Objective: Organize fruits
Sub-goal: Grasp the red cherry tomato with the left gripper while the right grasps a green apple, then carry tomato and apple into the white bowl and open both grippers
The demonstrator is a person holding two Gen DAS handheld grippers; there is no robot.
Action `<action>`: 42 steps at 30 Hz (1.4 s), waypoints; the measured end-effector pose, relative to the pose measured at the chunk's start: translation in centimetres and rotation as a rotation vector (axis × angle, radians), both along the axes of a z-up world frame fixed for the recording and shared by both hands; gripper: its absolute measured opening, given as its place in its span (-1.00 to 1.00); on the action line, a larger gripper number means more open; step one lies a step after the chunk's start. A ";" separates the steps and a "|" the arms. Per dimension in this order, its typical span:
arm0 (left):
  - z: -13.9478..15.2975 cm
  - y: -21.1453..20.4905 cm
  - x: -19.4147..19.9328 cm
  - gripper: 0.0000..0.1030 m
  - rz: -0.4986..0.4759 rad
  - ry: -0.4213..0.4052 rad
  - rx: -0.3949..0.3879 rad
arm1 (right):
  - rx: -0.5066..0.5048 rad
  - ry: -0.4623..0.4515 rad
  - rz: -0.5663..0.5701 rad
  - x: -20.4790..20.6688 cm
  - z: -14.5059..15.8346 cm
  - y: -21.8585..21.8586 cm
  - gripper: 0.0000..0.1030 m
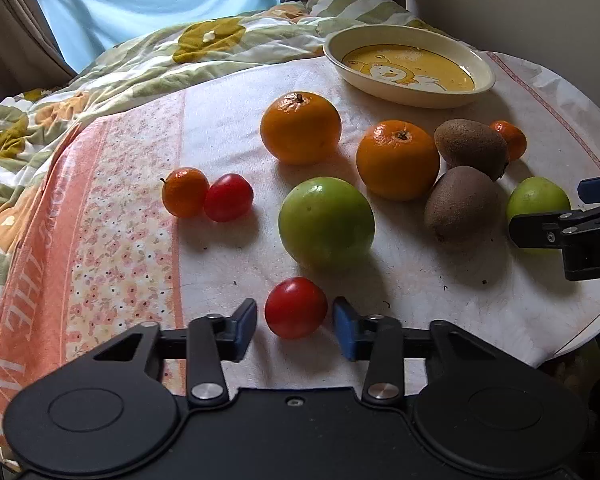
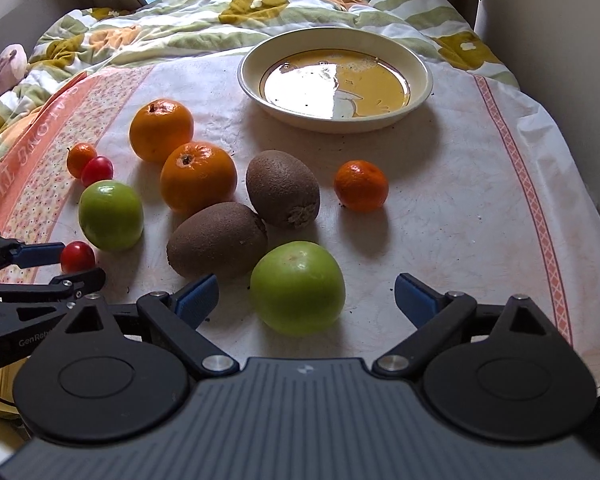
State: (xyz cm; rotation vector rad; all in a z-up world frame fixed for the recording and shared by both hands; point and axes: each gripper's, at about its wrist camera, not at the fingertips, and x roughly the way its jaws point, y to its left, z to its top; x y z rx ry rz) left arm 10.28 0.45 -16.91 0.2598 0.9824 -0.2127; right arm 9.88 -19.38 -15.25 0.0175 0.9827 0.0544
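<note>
Cropping at the frame edge hides most of the right gripper (image 1: pixel 556 212) in the left wrist view, where only two finger ends reach in over a green fruit (image 1: pixel 538 200), and glare whitens half the floor of the dish (image 2: pixel 420 92) in the right wrist view, so its printed picture is hard to read there. That dish lies far ahead of both pairs of fingers and holds no fruit. All fruit rests on the cloth (image 1: pixel 228 120): two oranges (image 1: pixel 301 128), two kiwis (image 2: pixel 283 188) touching each other, small mandarins (image 2: pixel 361 186) and a second green fruit (image 1: pixel 326 224). Low over the cloth, the left gripper (image 1: pixel 295 324) points forward with its fingers spread just wider than a red tomato (image 1: pixel 295 307) sitting between the blue pads (image 1: pixel 346 328), neither pad clearly touching it. From its own camera, the right gripper's fingers stand wide apart, empty, the near green fruit just ahead between them.
</note>
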 end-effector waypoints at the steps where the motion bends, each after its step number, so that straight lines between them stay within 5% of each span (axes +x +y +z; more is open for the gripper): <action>1: 0.0 0.1 0.0 -0.27 -0.001 0.001 -0.011 | -0.002 0.000 -0.001 0.1 0.0 0.1 1.00; 4: 0.0 -0.1 -0.1 -0.28 -0.020 -0.005 0.000 | -0.004 0.002 -0.005 0.2 -0.1 0.2 1.00; 17: 0.1 -0.1 -0.4 -0.28 -0.044 -0.015 0.009 | -0.019 0.029 0.019 0.8 -0.8 0.8 0.35; 31: 2.0 0.4 -0.7 -0.28 -0.038 -0.046 0.003 | -0.035 0.018 0.000 0.4 0.5 0.7 0.34; 42: 9.1 0.1 -0.3 -0.28 -0.056 -0.162 -0.040 | -0.017 -0.051 -0.053 0.4 6.7 0.2 0.34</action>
